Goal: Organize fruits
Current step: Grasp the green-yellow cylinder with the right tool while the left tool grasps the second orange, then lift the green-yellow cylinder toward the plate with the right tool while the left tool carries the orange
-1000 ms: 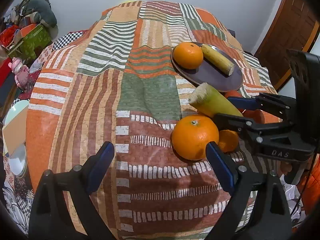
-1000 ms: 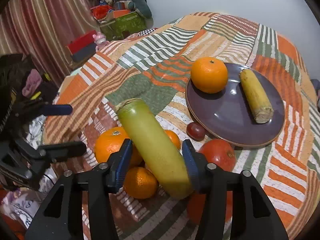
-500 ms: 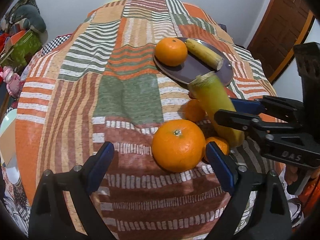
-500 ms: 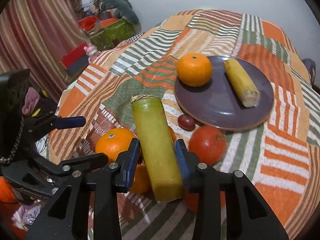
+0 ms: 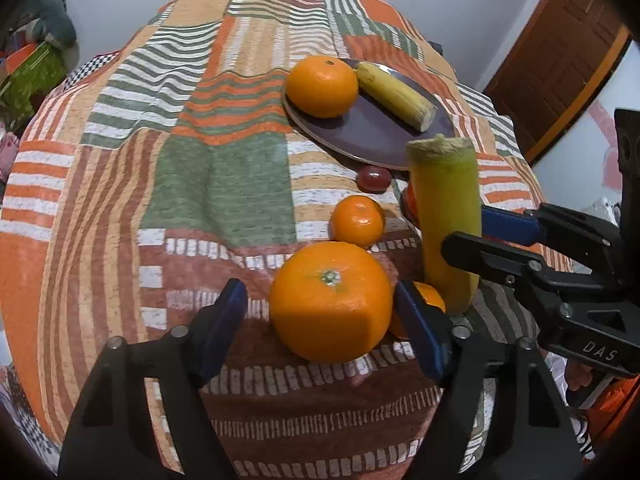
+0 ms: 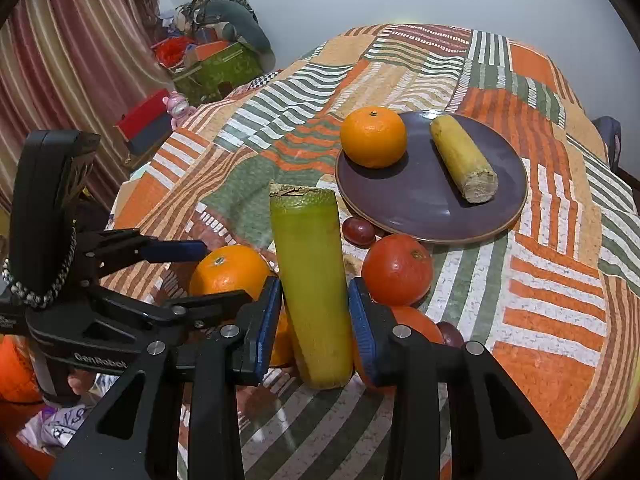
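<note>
Fingers of the right gripper (image 6: 314, 322) clamp the green stalk (image 6: 310, 276), held upright just off the cloth (image 5: 120, 200). Left gripper (image 5: 320, 312) jaws have just been closing round the big orange (image 5: 330, 300), its right pad touching, left pad apart. Pickup is underway; next, I judge, carry both to the plate (image 6: 416, 208). Plate holds one orange, one stalk. Five round fruits and two grapes lie loose.

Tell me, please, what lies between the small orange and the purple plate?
A dark red grape lies between small orange and plate, in the left wrist view.
</note>
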